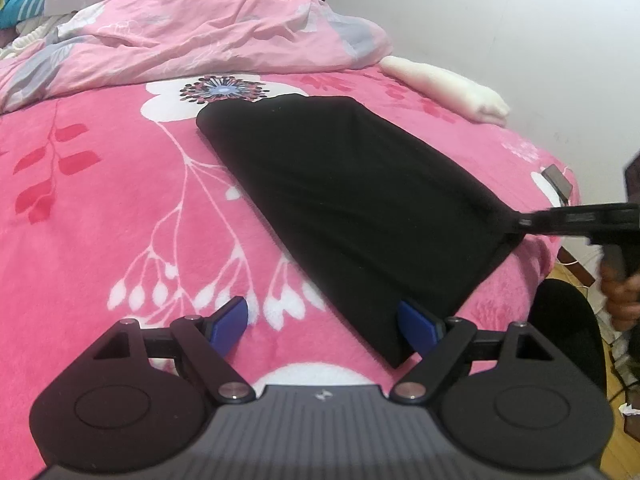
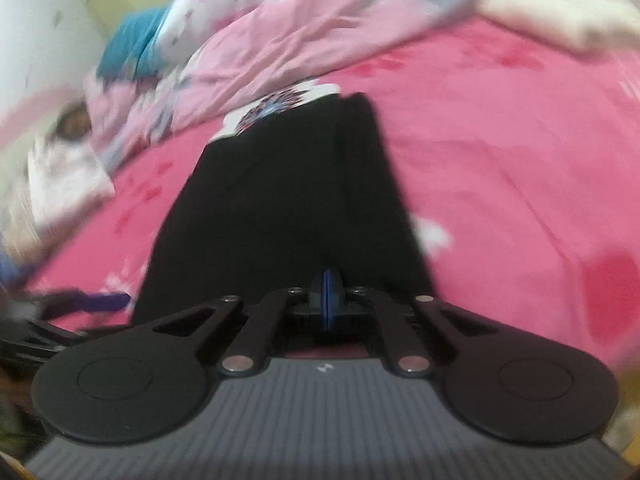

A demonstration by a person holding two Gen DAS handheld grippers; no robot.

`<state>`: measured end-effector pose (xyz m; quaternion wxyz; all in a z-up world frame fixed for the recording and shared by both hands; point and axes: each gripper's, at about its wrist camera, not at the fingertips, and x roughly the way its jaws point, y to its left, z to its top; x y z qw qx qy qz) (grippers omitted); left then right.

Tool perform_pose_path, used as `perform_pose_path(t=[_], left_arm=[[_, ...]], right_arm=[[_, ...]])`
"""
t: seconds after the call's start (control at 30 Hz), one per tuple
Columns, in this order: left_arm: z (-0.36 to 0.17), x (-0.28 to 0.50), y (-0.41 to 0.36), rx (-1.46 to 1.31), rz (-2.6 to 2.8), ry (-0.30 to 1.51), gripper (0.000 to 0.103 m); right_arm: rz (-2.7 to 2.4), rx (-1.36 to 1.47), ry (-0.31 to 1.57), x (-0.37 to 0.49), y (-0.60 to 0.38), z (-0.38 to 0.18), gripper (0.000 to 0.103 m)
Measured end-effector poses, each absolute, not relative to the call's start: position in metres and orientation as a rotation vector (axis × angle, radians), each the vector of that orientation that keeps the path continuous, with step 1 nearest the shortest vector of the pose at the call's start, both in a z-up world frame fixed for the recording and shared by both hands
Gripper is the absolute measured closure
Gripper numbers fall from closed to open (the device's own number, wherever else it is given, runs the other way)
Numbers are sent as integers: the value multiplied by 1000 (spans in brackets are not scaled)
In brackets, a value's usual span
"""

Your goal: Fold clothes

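On the pink floral bed [image 1: 100,220], your black garment [image 1: 360,200] lies partly folded: right tool [image 2: 329,300] pinches its corner, left tool [image 1: 326,326] gapes wide, folds remain

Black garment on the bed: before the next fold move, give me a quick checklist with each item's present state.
1. Right tongs shut on the near edge of the black garment: ok; the blue pads meet and the left wrist view shows them pinching a corner.
2. Left tongs gripping the garment: not ok; the jaws stand wide open, one pad beside the near corner.
3. Garment lying flat on the pink floral blanket: ok, apart from the pinched corner.
4. Far side clear for folding over: ok; the crumpled duvet and white roll lie apart from it.
5. Right wrist view sharp: not ok, blurred.
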<state>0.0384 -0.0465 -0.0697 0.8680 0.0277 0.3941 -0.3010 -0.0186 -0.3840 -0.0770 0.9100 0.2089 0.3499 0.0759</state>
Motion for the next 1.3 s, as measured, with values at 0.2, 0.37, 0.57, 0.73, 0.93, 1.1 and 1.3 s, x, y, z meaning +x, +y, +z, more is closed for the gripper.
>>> perform_pose_path(t=[0.2, 0.37, 0.57, 0.73, 0.93, 1.1, 1.3], left_arm=[[-70, 39, -41, 44, -642, 820, 19], [-57, 35, -31, 75, -569, 777, 20], [-42, 34, -23, 114, -548, 676, 27], [-42, 36, -32, 124, -576, 651, 46], [-45, 31, -35, 76, -614, 681, 63], [-50, 28, -22, 46, -611, 706, 74], [-53, 36, -5, -57, -579, 741, 75]], right_arm=[[194, 446, 651, -22, -381, -45, 99], [295, 439, 671, 34, -344, -61, 99], [228, 465, 742, -1, -369, -77, 103], [282, 471, 682, -22, -366, -56, 99], [485, 425, 711, 6, -302, -73, 99], [539, 425, 801, -19, -288, -89, 100], [529, 412, 725, 7, -280, -78, 99]])
